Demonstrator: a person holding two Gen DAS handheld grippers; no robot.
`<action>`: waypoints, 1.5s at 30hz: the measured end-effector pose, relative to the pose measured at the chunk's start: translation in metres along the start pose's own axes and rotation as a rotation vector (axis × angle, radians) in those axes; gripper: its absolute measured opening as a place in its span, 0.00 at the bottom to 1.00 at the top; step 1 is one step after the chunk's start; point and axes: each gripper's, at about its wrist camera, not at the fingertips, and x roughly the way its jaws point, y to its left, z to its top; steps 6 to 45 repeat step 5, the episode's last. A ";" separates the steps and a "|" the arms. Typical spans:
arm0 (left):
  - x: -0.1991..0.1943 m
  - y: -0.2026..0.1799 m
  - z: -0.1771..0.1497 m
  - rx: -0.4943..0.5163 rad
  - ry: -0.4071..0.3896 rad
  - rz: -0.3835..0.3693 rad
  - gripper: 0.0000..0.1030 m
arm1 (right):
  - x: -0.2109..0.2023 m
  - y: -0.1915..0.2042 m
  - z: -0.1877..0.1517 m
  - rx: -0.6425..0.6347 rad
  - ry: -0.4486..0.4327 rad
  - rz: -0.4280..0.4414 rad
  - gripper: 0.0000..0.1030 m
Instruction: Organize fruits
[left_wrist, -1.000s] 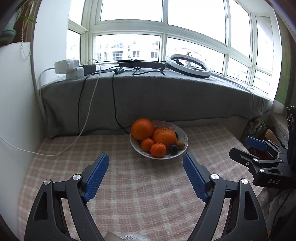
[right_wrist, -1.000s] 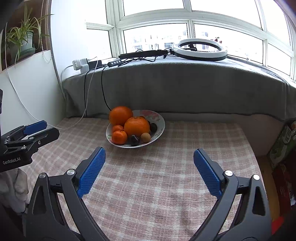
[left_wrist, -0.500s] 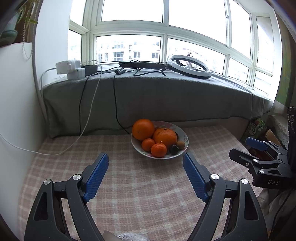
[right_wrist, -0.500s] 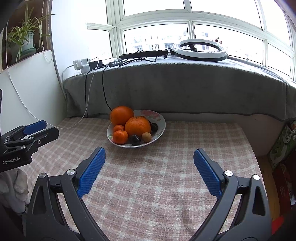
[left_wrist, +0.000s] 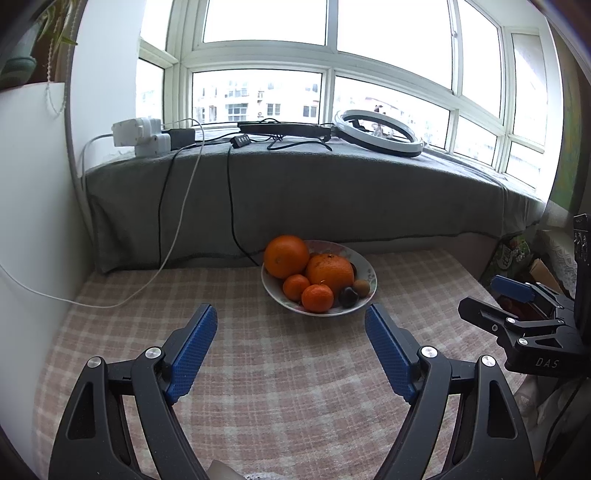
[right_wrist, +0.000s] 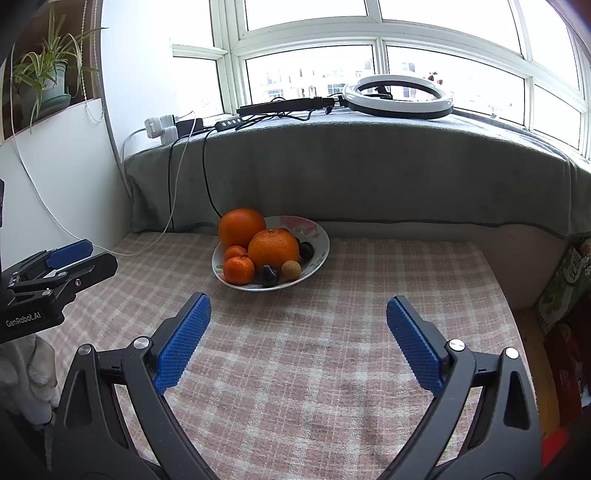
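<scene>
A white floral bowl (left_wrist: 364, 264) (right_wrist: 317, 236) sits on the checked cloth near the back. It holds two big oranges (left_wrist: 286, 256) (right_wrist: 242, 227), two small mandarins (left_wrist: 317, 298) (right_wrist: 239, 270), dark round fruits (left_wrist: 348, 296) (right_wrist: 267, 275) and a small tan fruit (left_wrist: 361, 287) (right_wrist: 291, 269). My left gripper (left_wrist: 291, 314) hovers open in front of the bowl, nothing between its blue pads. My right gripper (right_wrist: 298, 304) is open too, short of the bowl and empty. Each gripper shows at the edge of the other's view.
A grey-draped window ledge (left_wrist: 295, 192) behind the bowl carries a ring light (left_wrist: 376, 134), chargers (left_wrist: 140, 134) and cables that trail onto the cloth (left_wrist: 280, 369). A white wall (left_wrist: 33, 221) stands at the left. Boxes and packets (right_wrist: 569, 288) crowd the right side.
</scene>
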 end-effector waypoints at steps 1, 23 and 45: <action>0.000 0.000 0.000 -0.003 -0.002 -0.001 0.80 | 0.000 0.000 -0.001 0.000 0.000 -0.001 0.95; 0.000 0.002 -0.001 0.001 -0.006 0.003 0.80 | 0.001 -0.001 -0.002 0.000 0.004 -0.002 0.95; 0.000 0.002 -0.001 0.001 -0.006 0.003 0.80 | 0.001 -0.001 -0.002 0.000 0.004 -0.002 0.95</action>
